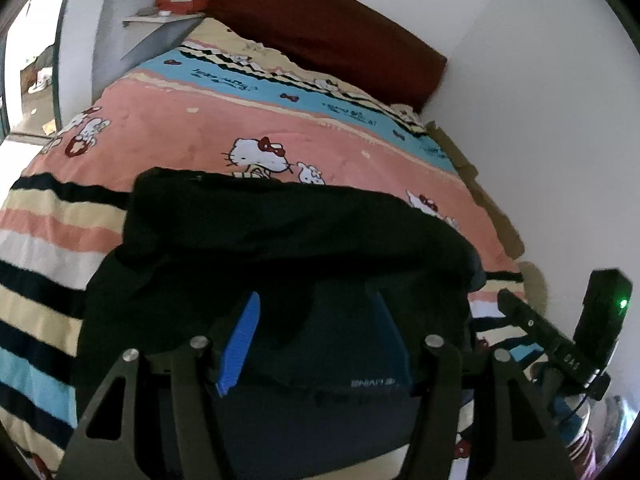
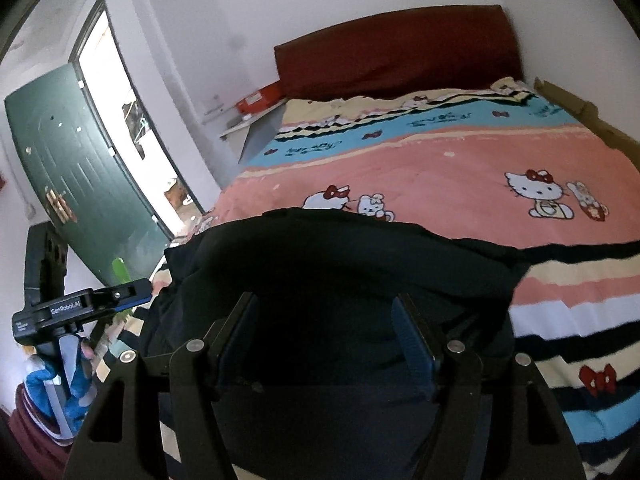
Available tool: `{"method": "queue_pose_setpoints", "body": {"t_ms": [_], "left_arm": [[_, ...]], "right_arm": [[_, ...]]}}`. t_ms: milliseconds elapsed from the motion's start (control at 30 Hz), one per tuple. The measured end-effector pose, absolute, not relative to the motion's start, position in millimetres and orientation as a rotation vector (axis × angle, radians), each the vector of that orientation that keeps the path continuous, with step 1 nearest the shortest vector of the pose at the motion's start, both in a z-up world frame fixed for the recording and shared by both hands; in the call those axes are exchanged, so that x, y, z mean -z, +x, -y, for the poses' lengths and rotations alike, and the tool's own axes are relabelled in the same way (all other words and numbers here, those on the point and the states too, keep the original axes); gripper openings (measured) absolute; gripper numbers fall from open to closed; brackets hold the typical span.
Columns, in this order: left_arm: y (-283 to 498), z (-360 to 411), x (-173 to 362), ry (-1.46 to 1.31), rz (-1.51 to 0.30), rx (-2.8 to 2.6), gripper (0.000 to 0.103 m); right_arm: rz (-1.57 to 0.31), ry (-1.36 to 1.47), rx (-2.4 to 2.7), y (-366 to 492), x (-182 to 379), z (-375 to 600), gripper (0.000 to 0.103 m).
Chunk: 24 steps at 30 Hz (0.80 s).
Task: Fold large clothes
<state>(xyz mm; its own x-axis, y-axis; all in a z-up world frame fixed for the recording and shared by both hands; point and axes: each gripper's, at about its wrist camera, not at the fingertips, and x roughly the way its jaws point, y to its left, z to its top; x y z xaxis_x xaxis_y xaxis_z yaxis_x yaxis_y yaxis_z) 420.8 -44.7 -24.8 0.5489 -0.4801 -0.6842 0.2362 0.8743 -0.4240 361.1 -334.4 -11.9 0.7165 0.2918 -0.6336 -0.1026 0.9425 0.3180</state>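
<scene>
Broadly, one bed [image 1: 168, 128] is filling both views, and its one bedspread [image 2: 460, 168], pink with cartoon cats and with blue, cream and black stripes, is serving as the landmark for everything else. One dark red headboard [image 2: 396, 52] is standing at the far end of the bedspread, and one green door [image 2: 84, 184] is hanging open well off its left side in the right wrist view. One black garment [image 1: 288, 232] is lying on the near part of the bedspread, close to the foot edge; its long axis is running across the bed, roughly parallel to the stripes, though which end is collar or hem is too dark to tell. Two grippers are showing. Left gripper [image 1: 316, 336] is sitting over the garment's near edge with dark cloth lying between its blue pads [image 1: 240, 344]; the jaws are standing partly apart, and whether they are pinching the cloth I cannot tell. Right gripper [image 2: 326, 340] is sitting likewise over the garment's other near part, cloth between its jaws, grip equally unclear.
</scene>
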Motion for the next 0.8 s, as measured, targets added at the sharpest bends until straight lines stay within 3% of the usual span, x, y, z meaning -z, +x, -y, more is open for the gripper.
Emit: {"method": "queue_pose_setpoints", "body": {"t_ms": [367, 800], "left_arm": [[457.5, 85.9, 50.6, -0.169, -0.931, 0.402, 0.057], [498.7, 83.0, 82.6, -0.128, -0.962, 0.313, 0.060]], "right_arm": [[-0.786, 0.191, -0.190, 394.1, 39.8, 318.2, 0.068], [-0.842, 0.189, -0.154, 427.2, 71.6, 326.0, 0.077]]}}
